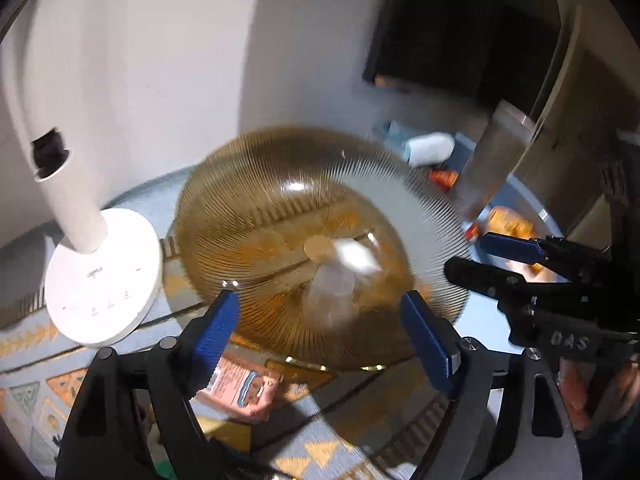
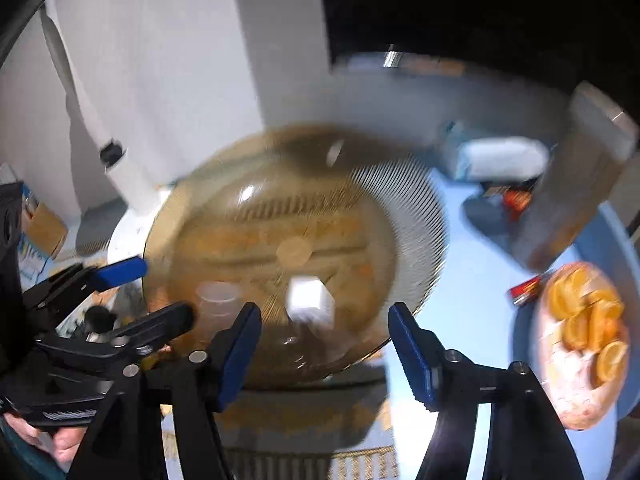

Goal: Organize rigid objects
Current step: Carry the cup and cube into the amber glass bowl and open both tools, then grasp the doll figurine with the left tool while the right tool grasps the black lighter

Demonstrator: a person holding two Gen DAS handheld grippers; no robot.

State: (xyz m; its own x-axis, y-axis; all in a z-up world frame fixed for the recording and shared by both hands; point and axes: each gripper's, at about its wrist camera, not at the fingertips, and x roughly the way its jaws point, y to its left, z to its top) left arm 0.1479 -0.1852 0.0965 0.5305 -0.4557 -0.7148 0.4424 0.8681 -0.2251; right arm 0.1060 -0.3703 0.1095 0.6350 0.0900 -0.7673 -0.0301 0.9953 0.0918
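Observation:
A large amber ribbed glass plate (image 1: 320, 216) lies on a patterned cloth, blurred, ahead of both grippers; it also shows in the right wrist view (image 2: 296, 240). A clear plastic cup (image 1: 334, 288) and a small white object (image 1: 354, 258) appear at its near side, the cup (image 2: 218, 300) and white object (image 2: 310, 300) also in the right view. My left gripper (image 1: 320, 328) is open and empty just short of the plate's near rim. My right gripper (image 2: 324, 344) is open and empty at the near rim; it shows at the right of the left view (image 1: 472, 256).
A white lamp base (image 1: 104, 276) stands left of the plate. A pink packet (image 1: 244, 388) lies near the left fingers. A tall steel tumbler (image 2: 576, 184), a white-and-blue pack (image 2: 496, 158) and a plate with orange slices (image 2: 584, 340) sit on a blue surface at the right.

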